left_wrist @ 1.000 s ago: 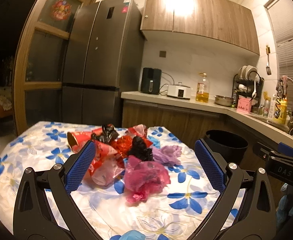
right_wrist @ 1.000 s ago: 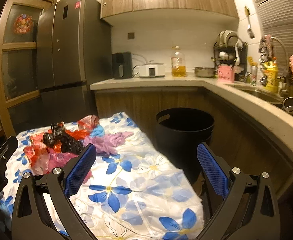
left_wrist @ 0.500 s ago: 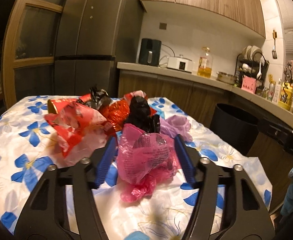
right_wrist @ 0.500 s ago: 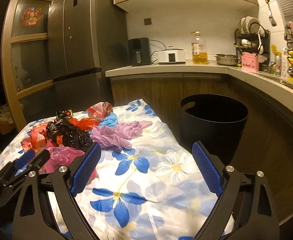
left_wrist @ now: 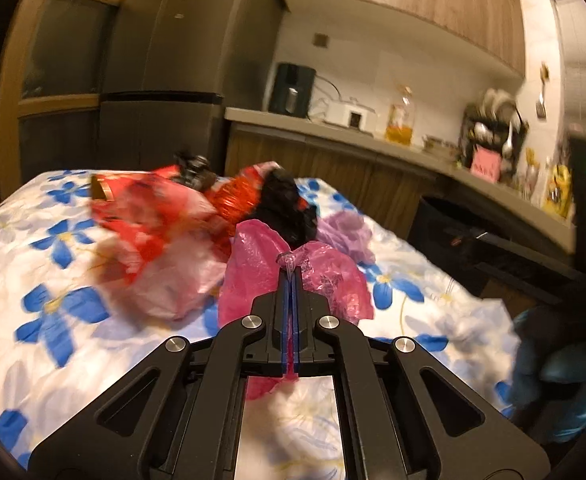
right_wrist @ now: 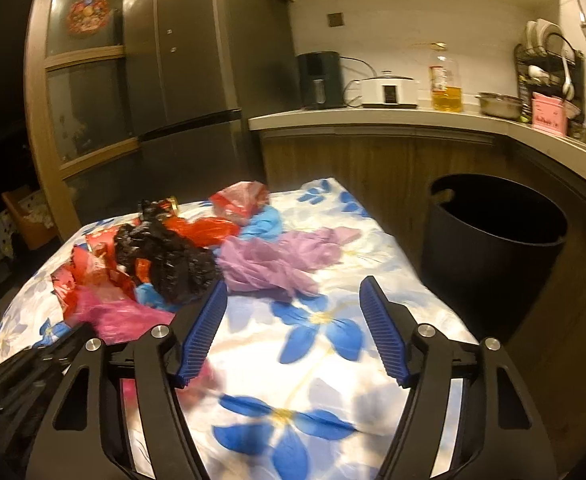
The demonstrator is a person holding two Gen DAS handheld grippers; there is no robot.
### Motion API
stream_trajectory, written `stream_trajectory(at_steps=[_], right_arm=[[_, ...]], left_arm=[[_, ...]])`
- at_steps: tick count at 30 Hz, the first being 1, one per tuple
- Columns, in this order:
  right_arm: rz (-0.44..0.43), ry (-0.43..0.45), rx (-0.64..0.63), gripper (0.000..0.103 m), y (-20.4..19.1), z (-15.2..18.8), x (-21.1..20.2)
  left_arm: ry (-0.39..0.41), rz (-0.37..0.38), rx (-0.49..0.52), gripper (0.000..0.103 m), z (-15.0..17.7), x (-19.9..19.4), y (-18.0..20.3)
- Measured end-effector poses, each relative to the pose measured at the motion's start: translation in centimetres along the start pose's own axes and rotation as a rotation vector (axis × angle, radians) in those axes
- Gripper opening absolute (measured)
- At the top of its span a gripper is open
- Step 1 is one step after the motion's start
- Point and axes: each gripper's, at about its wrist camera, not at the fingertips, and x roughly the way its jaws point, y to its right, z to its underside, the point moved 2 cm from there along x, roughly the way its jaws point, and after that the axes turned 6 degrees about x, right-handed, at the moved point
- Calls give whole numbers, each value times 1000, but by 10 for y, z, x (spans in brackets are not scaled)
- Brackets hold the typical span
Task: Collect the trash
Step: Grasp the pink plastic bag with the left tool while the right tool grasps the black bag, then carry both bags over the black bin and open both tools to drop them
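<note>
On the floral cloth (left_wrist: 53, 264), left jaws pinching pink bag (left_wrist: 253, 264) — right jaws closing, empty.

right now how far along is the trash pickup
Barely started: nothing shows as binned yet, though the bin interior is too dark to check. In hand: the left gripper is shut on the pink bag. The right gripper is closing with nothing between its pads, nearing the purple bag. Left: the red wrappers, black bags and blue scraps on the table.
</note>
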Motion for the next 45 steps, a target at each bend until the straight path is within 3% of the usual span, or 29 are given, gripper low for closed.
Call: stream_trajectory(at_steps=[10,14,16,19,33,45], right_arm=[[-176,-45,-53,56,-65,5,55],[-191,-61,-79,41,-80,8,71],[-199,-89,-97,17,-83,12,79],[-211,-112,-100,3,-81,17,80],[-205,2,-98,2,-34,-9,-13],[-51,145,-42,2,39,-49,-55]], left_arm=[[43,-114,-76,0,-8,-38,-43],[32,-130,-80,0,-7,-37,-48],[25,-131,-87,0,-6,-36,-49],[24,-127,-91,0,-7,-36,-50],[48,-99,-36,0,-30,-39,-12],[107,14,93,0,-82,3,69]])
